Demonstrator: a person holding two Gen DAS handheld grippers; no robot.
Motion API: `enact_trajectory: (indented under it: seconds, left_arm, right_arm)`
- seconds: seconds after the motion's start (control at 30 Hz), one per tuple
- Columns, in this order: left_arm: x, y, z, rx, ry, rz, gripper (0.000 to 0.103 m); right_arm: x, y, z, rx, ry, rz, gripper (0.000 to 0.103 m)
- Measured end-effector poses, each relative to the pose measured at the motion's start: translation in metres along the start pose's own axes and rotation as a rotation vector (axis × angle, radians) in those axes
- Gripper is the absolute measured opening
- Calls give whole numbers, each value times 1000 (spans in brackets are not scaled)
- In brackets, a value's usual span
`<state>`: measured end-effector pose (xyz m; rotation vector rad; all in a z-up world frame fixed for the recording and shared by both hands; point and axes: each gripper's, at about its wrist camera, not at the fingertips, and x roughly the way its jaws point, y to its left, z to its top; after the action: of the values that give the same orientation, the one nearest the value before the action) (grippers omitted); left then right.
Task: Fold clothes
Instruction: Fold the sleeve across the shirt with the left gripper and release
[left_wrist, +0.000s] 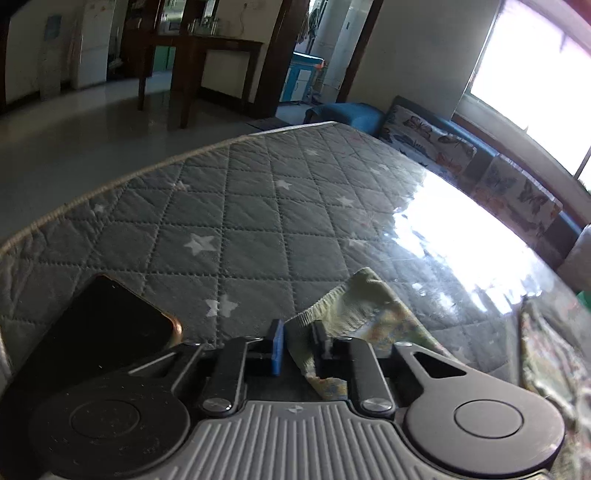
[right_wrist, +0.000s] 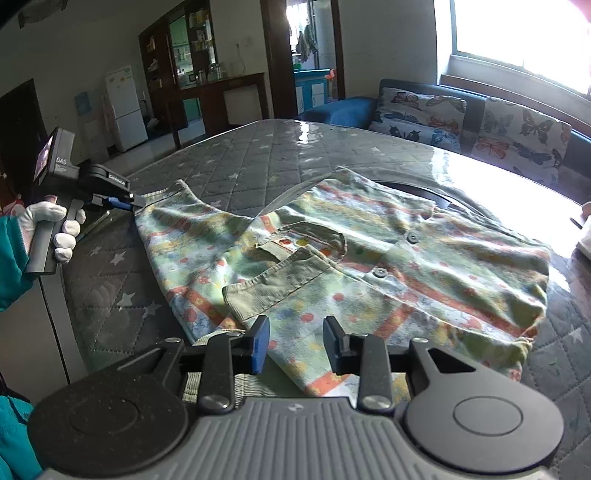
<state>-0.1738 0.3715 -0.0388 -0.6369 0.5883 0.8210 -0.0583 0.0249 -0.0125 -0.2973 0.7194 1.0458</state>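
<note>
shirt (right_wrist: 332, 258) lies spread on the quilted star mattress (right_wrist: 240, 155), pale green with orange stripes and small prints, two dark buttons, olive ribbed pocket flaps, wrinkled. one sleeve stretches out to my left gripper (right_wrist: 133, 201), whose fingers are pinched on the sleeve cuff (left_wrist: 332, 306); left wrist view shows fabric between them. my right gripper (right_wrist: 295, 345) sits over the near hem, fingers apart, nothing held. dark phone (left_wrist: 110, 325) lies on the mattress corner. butterfly cushions (right_wrist: 461, 118) behind.
</note>
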Motion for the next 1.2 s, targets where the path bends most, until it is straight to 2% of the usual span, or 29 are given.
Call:
enact_trajectory:
  seconds: [0.17, 0.33, 0.53, 0.73, 0.87, 1.07, 1.2]
  left_arm:
    - [-29, -12, 4, -9, -56, -118, 10]
    - [-69, -53, 2, 88, -105, -255, 9]
    - [-107, -112, -7, 199, -103, -472, 9]
    - [-123, -171, -37, 317, -33, -662, 9]
    - [-123, -205, -64, 392, 43, -755, 9]
    - [-113, -232, -98, 481, 172, -853, 9]
    - [-101, -237, -115, 541, 239, -877, 11]
  right_arm:
    - [-5, -4, -1, 17, -19, -8, 32]
    - [-10, -9, -3, 35, -39, -15, 32]
    - [-21, -19, -9, 71, -72, -33, 32]
    - [-34, -32, -16, 114, -102, -63, 32]
    - [-43, -42, -23, 155, -115, -89, 32]
    - [-48, -56, -30, 204, -112, -129, 32]
    - [-47, -63, -32, 237, -104, -143, 32]
